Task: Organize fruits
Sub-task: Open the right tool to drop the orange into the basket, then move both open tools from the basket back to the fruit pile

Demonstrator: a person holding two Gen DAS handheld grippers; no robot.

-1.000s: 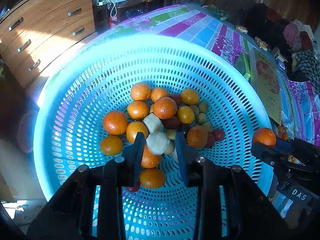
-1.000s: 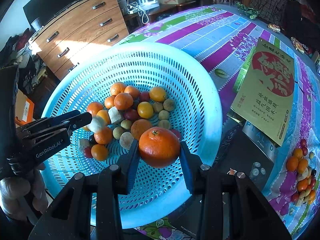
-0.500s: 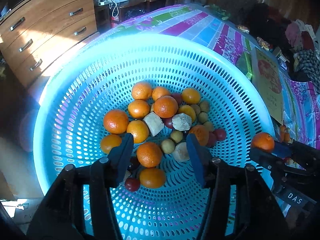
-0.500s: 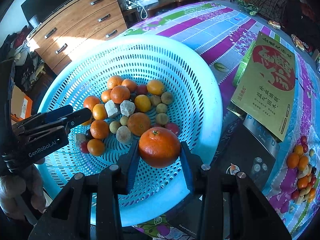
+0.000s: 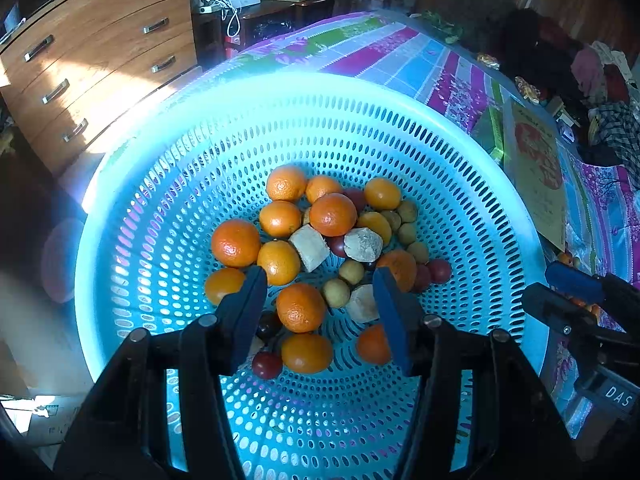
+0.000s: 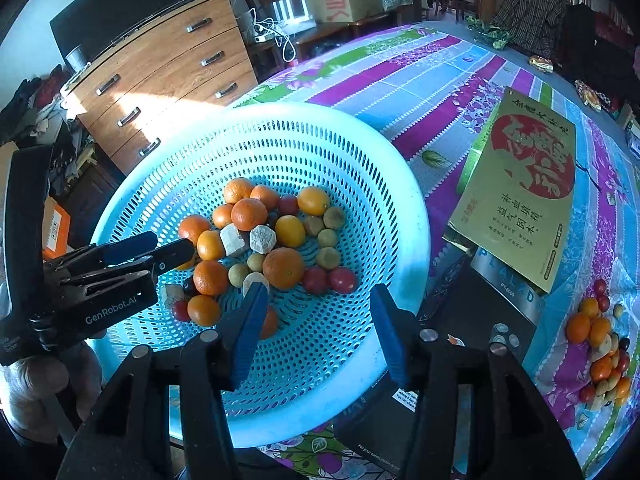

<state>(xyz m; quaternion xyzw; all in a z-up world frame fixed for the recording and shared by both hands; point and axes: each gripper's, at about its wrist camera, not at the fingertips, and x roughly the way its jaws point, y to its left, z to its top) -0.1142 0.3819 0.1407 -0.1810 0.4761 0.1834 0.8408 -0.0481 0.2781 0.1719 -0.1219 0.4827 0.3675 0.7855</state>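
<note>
A big cyan perforated basket (image 5: 132,240) (image 6: 400,184) holds a heap of oranges (image 5: 333,214) (image 6: 283,268), small red and greenish fruits and pale chunks (image 5: 363,244). My left gripper (image 5: 320,300) is open and empty above the near side of the heap; it also shows in the right wrist view (image 6: 160,250). My right gripper (image 6: 318,312) is open and empty over the basket's near right wall; its tips show in the left wrist view (image 5: 560,284). An orange (image 5: 374,345) (image 6: 269,323) lies blurred low in the basket between the jaws' views.
A second heap of small fruits (image 6: 602,354) lies on the striped tablecloth (image 6: 420,68) at the right. A yellow box with a red circle (image 6: 524,184) lies on a dark device (image 6: 500,312) beside the basket. A wooden chest of drawers (image 6: 160,64) stands behind.
My right gripper opened and let go of the orange, which dropped into the basket. My left gripper opened earlier and released a pale chunk, now lying in the heap.
</note>
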